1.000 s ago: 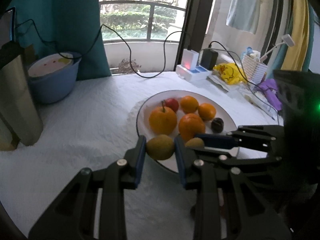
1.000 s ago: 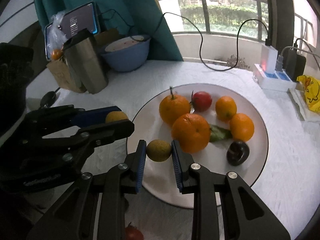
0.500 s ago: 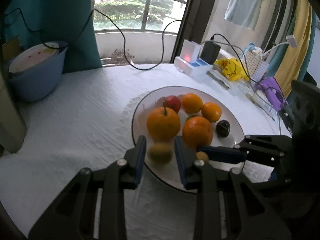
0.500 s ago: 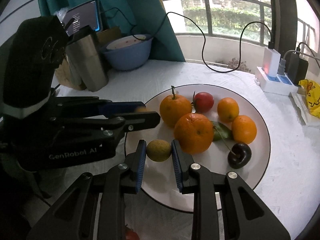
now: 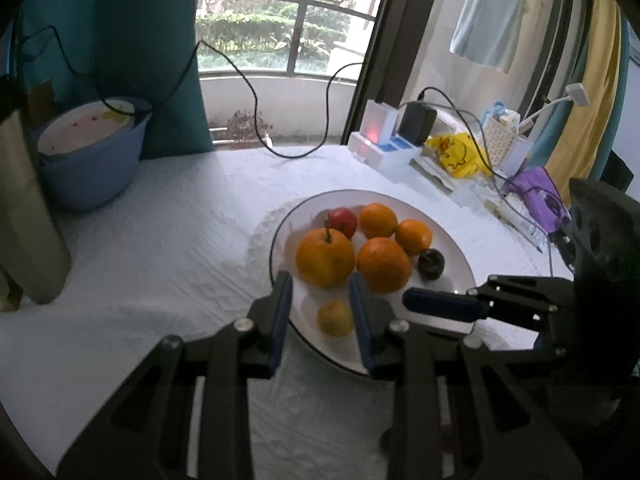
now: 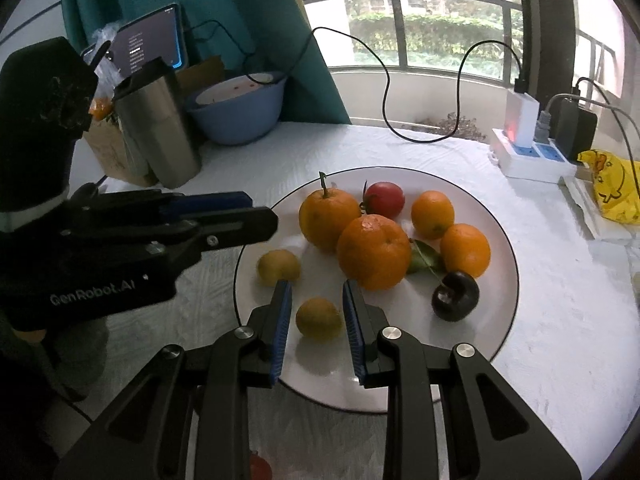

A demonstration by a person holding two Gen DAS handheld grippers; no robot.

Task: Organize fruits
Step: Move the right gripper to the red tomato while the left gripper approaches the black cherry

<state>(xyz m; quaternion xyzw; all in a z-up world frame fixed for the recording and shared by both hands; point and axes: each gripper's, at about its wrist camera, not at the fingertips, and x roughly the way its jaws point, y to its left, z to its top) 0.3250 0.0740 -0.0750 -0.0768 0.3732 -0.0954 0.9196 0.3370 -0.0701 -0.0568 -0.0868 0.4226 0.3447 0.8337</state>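
Note:
A white plate (image 6: 500, 320) holds several oranges (image 6: 372, 252), a red fruit (image 6: 385, 199), a dark fruit (image 6: 455, 295) and two small yellow fruits. My left gripper (image 5: 320, 304) is open; one yellow fruit (image 5: 335, 318) lies on the plate (image 5: 452, 248) between its jaws, also seen in the right wrist view (image 6: 278, 267). My right gripper (image 6: 317, 308) is open around the other yellow fruit (image 6: 319, 317), which rests on the plate. The left gripper (image 6: 224, 208) shows at the plate's left edge.
A blue bowl (image 6: 238, 114), a steel tumbler (image 6: 160, 124) and a tablet (image 6: 154, 46) stand at the back left. A power strip (image 6: 532, 158) with cables and a yellow bag (image 6: 612, 186) sit at the right. A small red fruit (image 6: 258, 468) lies below my right gripper.
Both grippers opened and let their yellow fruits go onto the plate. The left gripper moved over the plate's near edge.

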